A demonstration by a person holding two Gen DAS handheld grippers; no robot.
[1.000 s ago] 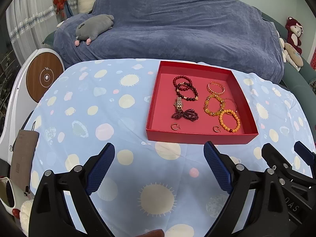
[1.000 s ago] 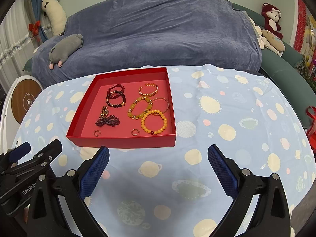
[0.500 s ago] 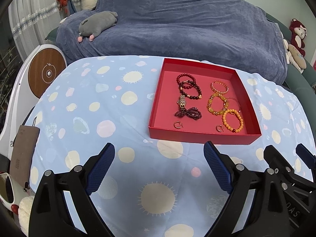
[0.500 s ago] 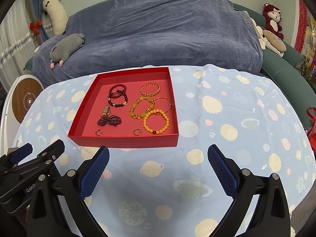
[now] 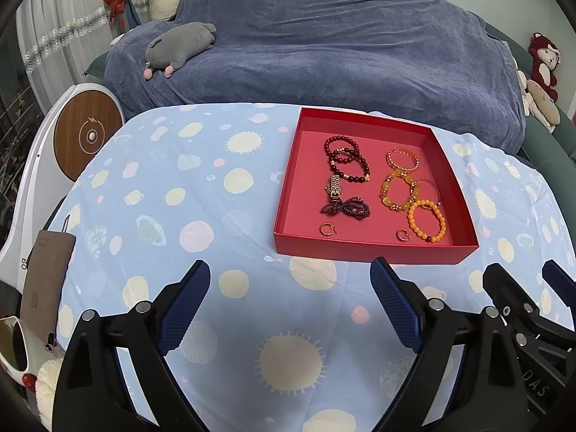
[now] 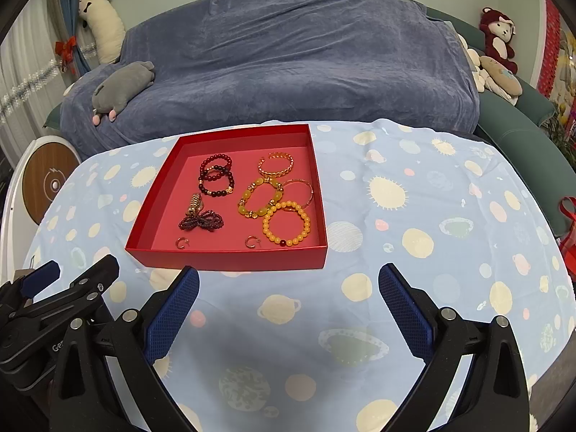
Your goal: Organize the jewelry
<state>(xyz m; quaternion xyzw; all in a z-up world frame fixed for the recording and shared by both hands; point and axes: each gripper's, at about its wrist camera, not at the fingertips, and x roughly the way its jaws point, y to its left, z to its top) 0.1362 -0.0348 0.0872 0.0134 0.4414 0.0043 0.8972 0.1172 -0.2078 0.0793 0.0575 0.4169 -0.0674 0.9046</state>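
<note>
Progress: we judge the sorting close to done; every piece we can see lies inside the red tray (image 5: pixel 374 250), upper right of centre in the left view, and nothing lies loose on the spotted cloth of the bench (image 5: pixel 216 194).
Dark pieces: the dark red bead bracelets (image 5: pixel 346 158), the watch (image 5: pixel 334 187) and the dark beaded strand (image 5: pixel 346 209) keep to the tray's left half.
Amber pieces: the orange bead bracelet (image 5: pixel 426 220) and the chunky yellow bracelet (image 5: pixel 399 192) keep to its right half.
Earrings: the two small hoop earrings (image 5: pixel 327 229) lie well apart along the near wall; perhaps they want pairing.
Left gripper (image 5: pixel 289 289): spread wide, empty, low in frame, touching nothing.
Right gripper (image 6: pixel 288 289): also released, carrying nothing, short of the tray.
</note>
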